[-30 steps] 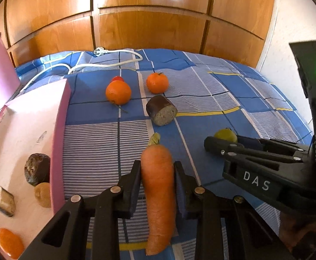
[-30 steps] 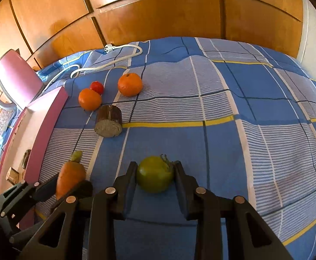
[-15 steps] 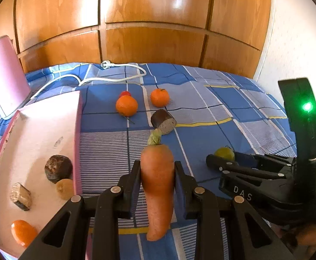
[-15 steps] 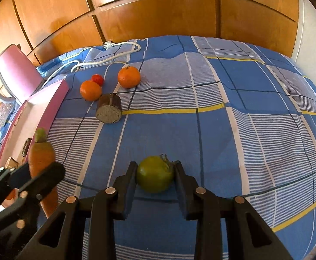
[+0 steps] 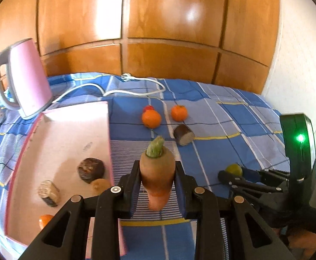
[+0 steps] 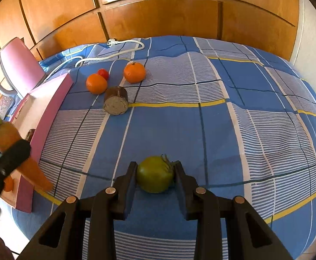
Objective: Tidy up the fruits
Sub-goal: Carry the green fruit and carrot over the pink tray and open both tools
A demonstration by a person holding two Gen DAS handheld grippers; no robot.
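We hold a carrot (image 5: 156,173) clamped in the L gripper (image 5: 157,186) beside the pink tray (image 5: 71,134), w/ the R gripper (image 6: 155,179) squeezing a green fruit (image 6: 154,177). Several pcs already sit in the tray. Two oranges (image 6: 96,83), a small red fruit (image 6: 103,73) & a brown chunk (image 6: 115,103) still lie on the blue cloth.

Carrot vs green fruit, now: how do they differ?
Shape and colour: the carrot is long, tapered and orange with a green stub; the green fruit is round and yellow-green.
Holder: the left gripper clamps the carrot; the right gripper clamps the green fruit.
Place: the carrot hangs beside the pink tray; the green fruit is over open bedspread.
Shared: each is pinched between shut jaws.
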